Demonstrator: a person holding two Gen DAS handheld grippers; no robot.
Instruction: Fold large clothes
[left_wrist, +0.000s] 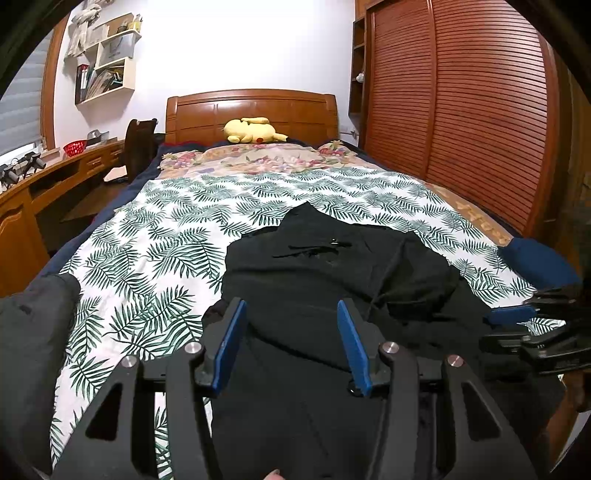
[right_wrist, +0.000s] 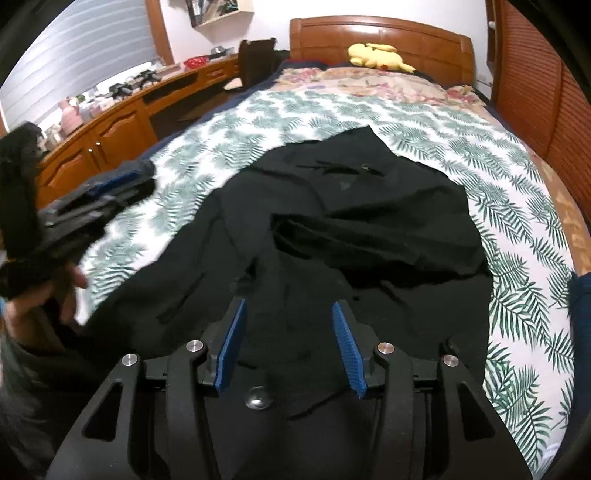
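A large black garment (left_wrist: 332, 273) lies crumpled on the leaf-print bedspread (left_wrist: 155, 229), reaching to the near edge of the bed. It also shows in the right wrist view (right_wrist: 369, 221). My left gripper (left_wrist: 291, 314) is open and empty, hovering over the garment's near part. My right gripper (right_wrist: 288, 314) is open and empty too, above the garment's near middle. In the left wrist view the right gripper (left_wrist: 517, 317) shows at the right edge. In the right wrist view the left gripper (right_wrist: 110, 188) shows blurred at the left.
A yellow plush toy (left_wrist: 253, 131) lies by the wooden headboard (left_wrist: 251, 107). A floral pillow area (left_wrist: 258, 157) sits behind the bedspread. A wooden desk (left_wrist: 44, 184) runs along the left. A louvred wardrobe (left_wrist: 461, 110) stands right. Dark grey cloth (left_wrist: 33, 325) lies at left, a blue item (left_wrist: 535, 258) at right.
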